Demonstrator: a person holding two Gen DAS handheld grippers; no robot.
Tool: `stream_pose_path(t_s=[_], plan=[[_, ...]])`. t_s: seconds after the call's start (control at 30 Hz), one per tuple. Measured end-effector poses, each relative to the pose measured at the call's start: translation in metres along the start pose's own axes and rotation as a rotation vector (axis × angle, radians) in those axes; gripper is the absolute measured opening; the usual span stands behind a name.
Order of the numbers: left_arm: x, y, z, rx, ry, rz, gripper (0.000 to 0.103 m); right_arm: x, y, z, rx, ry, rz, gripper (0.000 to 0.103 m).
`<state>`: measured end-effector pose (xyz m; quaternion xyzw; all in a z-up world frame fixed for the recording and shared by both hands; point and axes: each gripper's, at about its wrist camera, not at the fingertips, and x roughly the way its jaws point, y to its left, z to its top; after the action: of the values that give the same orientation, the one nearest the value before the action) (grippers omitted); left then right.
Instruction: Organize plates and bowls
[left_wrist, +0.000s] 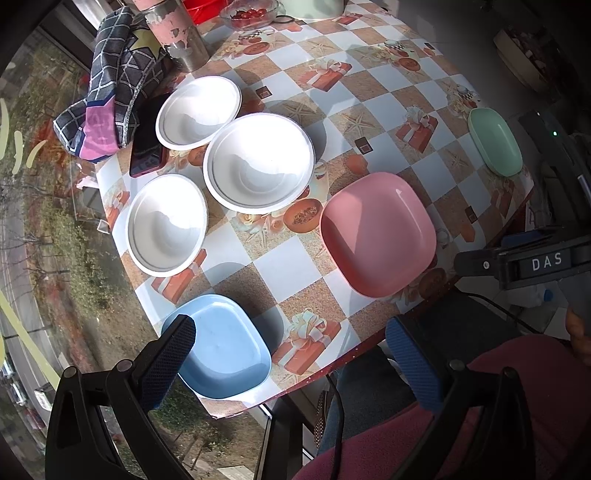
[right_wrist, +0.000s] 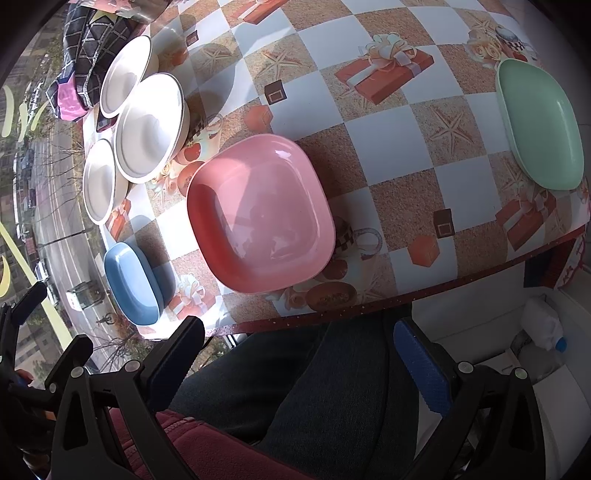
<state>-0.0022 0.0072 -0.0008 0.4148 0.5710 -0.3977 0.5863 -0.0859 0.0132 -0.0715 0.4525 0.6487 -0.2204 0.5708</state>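
Note:
Three white bowls stand apart at the table's left: a far one (left_wrist: 198, 112), a large middle one (left_wrist: 258, 162) and a near one (left_wrist: 166, 224). A pink square plate (left_wrist: 376, 233) lies near the front edge, a blue plate (left_wrist: 225, 345) at the front left corner, a green plate (left_wrist: 495, 141) at the right. My left gripper (left_wrist: 291, 354) is open and empty above the front edge beside the blue plate. My right gripper (right_wrist: 299, 362) is open and empty, off the table over my lap, before the pink plate (right_wrist: 258, 212). The right gripper's body (left_wrist: 532, 264) shows in the left wrist view.
A checked cloth (left_wrist: 114, 81), a dark phone (left_wrist: 147, 147), a metal tumbler (left_wrist: 177, 33) and a glass bowl of tomatoes (left_wrist: 249, 13) sit at the table's far left. A window lies beyond the left edge. A white bottle (right_wrist: 543, 325) stands on the floor at the right.

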Motion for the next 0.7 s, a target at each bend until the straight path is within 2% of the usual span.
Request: stream_pose_path(t_s=[0.37,0.6,0.7], plan=[[0.0019,-0.0003,-0.0022,-0.009,-0.047,0.013,0.103,0.0005,0.0004,0.0025,0.005,-0.01,-0.007,0.103],[0.0053,0.0057,-0.0011,-0.017,-0.097,-0.015,0.103,0.0035,0.0009,0.004,0.002,0.005,-0.002,0.103],[0.008,0.0069,-0.001,-0.017,-0.083,-0.014,0.103,0.0059,-0.0003,0.0042,0.004,0.012,0.003,0.103]])
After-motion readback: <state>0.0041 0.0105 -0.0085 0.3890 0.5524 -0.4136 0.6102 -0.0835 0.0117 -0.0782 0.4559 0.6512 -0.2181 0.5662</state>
